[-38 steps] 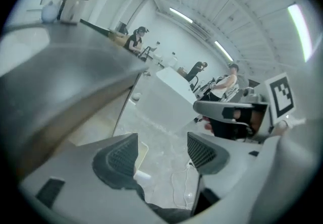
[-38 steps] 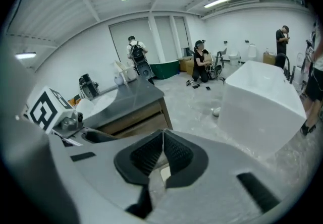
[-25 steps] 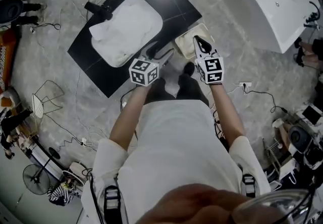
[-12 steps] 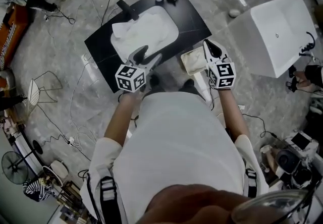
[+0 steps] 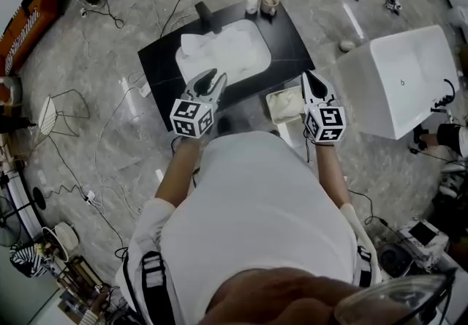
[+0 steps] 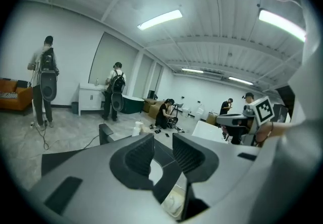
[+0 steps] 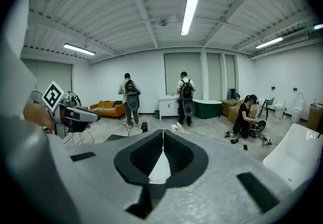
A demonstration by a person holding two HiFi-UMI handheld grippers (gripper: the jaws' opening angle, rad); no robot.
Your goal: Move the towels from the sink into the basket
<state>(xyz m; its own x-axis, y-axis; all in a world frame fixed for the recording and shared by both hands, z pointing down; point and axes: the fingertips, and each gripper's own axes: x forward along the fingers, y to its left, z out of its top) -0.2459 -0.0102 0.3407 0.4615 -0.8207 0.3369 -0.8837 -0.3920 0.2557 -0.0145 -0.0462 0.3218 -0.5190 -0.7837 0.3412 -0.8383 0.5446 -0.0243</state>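
Ahead of you, towels (image 5: 199,45) lie in the left end of the sink (image 5: 247,58), set in the counter (image 5: 290,42) — faucet (image 5: 205,16) and bottle (image 5: 253,1) behind it. Basket (image 5: 270,97) sits on the floor right of the counter — bathtub (image 5: 398,86) further right.

Seemingly soft cloth towels (image 5: 199,47), smooth sink (image 5: 260,54)

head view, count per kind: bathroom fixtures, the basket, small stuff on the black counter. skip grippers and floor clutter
White rectangular sink: 1
Black faucet: 1
White freestanding bathtub: 1
Cream square basket: 1
Small white bottle: 1
Small beige round container: 1
Total: 6
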